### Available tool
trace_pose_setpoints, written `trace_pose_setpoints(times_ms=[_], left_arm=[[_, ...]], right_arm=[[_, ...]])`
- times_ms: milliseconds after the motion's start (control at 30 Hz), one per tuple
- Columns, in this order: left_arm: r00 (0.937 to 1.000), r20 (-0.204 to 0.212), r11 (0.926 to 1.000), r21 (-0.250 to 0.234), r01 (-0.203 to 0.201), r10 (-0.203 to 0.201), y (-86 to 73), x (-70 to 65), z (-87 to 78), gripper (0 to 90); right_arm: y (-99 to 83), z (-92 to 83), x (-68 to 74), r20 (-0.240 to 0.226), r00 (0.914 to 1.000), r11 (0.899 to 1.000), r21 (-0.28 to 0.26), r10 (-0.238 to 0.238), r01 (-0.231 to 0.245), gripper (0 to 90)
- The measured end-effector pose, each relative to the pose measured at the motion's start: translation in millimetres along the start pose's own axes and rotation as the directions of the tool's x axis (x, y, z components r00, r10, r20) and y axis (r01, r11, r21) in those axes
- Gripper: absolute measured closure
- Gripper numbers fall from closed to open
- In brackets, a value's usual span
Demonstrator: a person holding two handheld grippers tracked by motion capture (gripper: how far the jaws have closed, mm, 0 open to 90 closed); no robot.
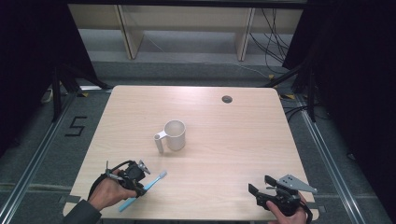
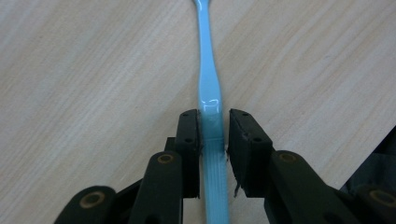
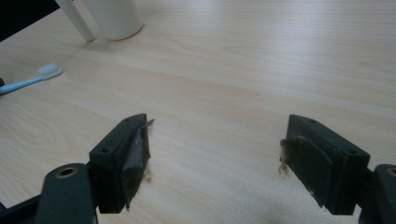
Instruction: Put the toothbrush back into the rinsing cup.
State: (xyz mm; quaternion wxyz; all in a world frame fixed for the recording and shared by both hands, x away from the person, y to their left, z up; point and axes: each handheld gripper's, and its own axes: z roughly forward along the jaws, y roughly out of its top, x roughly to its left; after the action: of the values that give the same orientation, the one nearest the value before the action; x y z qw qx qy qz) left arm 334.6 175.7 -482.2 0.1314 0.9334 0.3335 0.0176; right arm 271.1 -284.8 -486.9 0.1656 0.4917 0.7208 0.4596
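Note:
A light blue toothbrush (image 1: 156, 179) (image 2: 205, 70) lies flat on the wooden table (image 1: 233, 140) near the front left, its white bristle head (image 3: 49, 71) pointing toward the middle. My left gripper (image 1: 140, 186) (image 2: 214, 116) is shut on the toothbrush's handle, low against the tabletop. A white mug (image 1: 176, 135) (image 3: 114, 16) stands upright at the table's centre with its handle (image 1: 159, 142) turned to the left front. My right gripper (image 1: 260, 183) (image 3: 217, 130) hovers open near the front right edge, nothing between its fingers.
A round cable hole (image 1: 227, 99) sits in the table's far right part. Pale shelving (image 1: 187, 28) stands behind the table, and loose cables (image 1: 273, 42) hang at the back right. A "5" mark (image 1: 75, 126) is on the floor at the left.

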Motion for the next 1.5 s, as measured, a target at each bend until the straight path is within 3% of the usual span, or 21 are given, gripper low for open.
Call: trace_pose_setpoints(times_ms=[233, 267, 467, 600, 800, 867, 967, 1000, 1033, 1067, 1100, 1167, 1200, 1267, 1333, 1367, 1500], left_arm=[[0.9985, -0.024, 0.9976, 0.05, -0.047, 0.048, 7.4, -4.5, 1.2, 76.8], [0.9984, -0.028, 0.9974, 0.055, -0.048, 0.049, 8.5, -4.9, 1.5, 76.8], [0.9991, -0.018, 0.9926, 0.115, -0.037, 0.04, 16.1, -5.7, 2.8, 74.9], [0.9986, -0.032, 0.9877, 0.152, -0.036, 0.041, 21.4, -7.5, 4.2, 75.2], [0.9995, -0.027, 0.9851, 0.172, -0.011, 0.016, 25.0, -6.1, 5.0, 77.1], [0.9991, -0.03, 0.9837, 0.178, -0.025, 0.03, 25.5, -6.5, 4.9, 77.3], [0.9992, -0.027, 0.9844, 0.174, -0.024, 0.029, 25.0, -6.3, 4.7, 77.8], [0.9988, -0.028, 0.9848, 0.17, -0.035, 0.04, 24.8, -6.4, 4.8, 77.9], [0.9983, -0.027, 0.984, 0.172, -0.047, 0.052, 24.5, -7.1, 4.7, 78.0], [0.9957, -0.035, 0.9821, 0.171, -0.078, 0.086, 24.2, -8.1, 4.2, 78.1], [0.9952, -0.039, 0.9823, 0.168, -0.082, 0.089, 23.6, -9.7, 4.1, 78.2], [0.9924, -0.045, 0.9817, 0.158, -0.106, 0.115, 22.5, -10.7, 3.9, 78.4], [0.9916, -0.044, 0.9811, 0.157, -0.113, 0.121, 22.3, -10.8, 3.6, 78.4], [0.9904, -0.049, 0.9833, 0.136, -0.121, 0.129, 21.3, -11.0, 3.3, 78.4], [0.9904, -0.044, 0.9865, 0.105, -0.126, 0.131, 20.9, -10.8, 1.2, 78.5], [0.9913, -0.039, 0.9889, 0.085, -0.122, 0.125, 20.7, -11.1, -1.1, 78.5], [0.992, -0.044, 0.993, -0.001, -0.118, 0.118, 22.5, -9.6, -17.7, 78.5]], right_arm=[[0.3, -0.2, -1.2, 0.001, 0.9999, 1.0, -0.011, -0.013, 0.013, 23.2], [0.3, 0.0, 0.0, -0.014, 0.9999, 1.0, -0.01, 0.008, -0.009, 23.2], [0.2, -0.3, 0.4, -0.005, 0.9999, 1.0, -0.001, 0.012, -0.012, 23.2], [0.4, -0.2, -0.4, -0.008, 0.9999, 1.0, -0.027, -0.007, 0.007, 23.2], [0.4, 0.4, -0.3, -0.014, 0.9999, 0.999, -0.032, -0.008, 0.008, 23.2], [0.5, 0.0, -0.1, -0.012, 0.9999, 1.0, -0.027, -0.009, 0.009, 23.2], [0.7, -1.0, -0.1, -0.011, 0.9999, 1.0, -0.027, -0.002, 0.002, 23.3], [0.7, -1.0, -0.4, -0.009, 1.0, 1.0, -0.03, -0.002, 0.002, 23.3], [0.3, -1.3, 2.3, -0.017, 0.9991, 0.999, -0.02, 0.038, -0.039, 23.4], [0.3, -1.8, 3.0, -0.02, 0.9987, 0.999, -0.013, 0.047, -0.048, 23.5], [0.7, -1.0, -0.2, -0.009, 1.0, 1.0, -0.027, -0.002, 0.002, 23.5], [0.9, -1.3, -0.1, -0.008, 1.0, 1.0, -0.028, -0.001, 0.001, 23.5], [0.4, -1.1, 1.8, -0.006, 0.9995, 0.999, -0.026, 0.03, -0.03, 23.4], [0.2, -1.6, 2.2, -0.012, 0.9989, 0.999, -0.021, 0.044, -0.045, 23.5], [0.3, -0.9, -1.9, -0.007, 1.0, 0.999, -0.041, 0.002, -0.002, 23.5], [0.3, -1.0, -2.1, -0.01, 0.9999, 0.999, -0.042, 0.006, -0.006, 23.5], [0.2, -1.0, -2.9, -0.009, 0.9999, 0.999, -0.043, 0.009, -0.01, 23.5]])
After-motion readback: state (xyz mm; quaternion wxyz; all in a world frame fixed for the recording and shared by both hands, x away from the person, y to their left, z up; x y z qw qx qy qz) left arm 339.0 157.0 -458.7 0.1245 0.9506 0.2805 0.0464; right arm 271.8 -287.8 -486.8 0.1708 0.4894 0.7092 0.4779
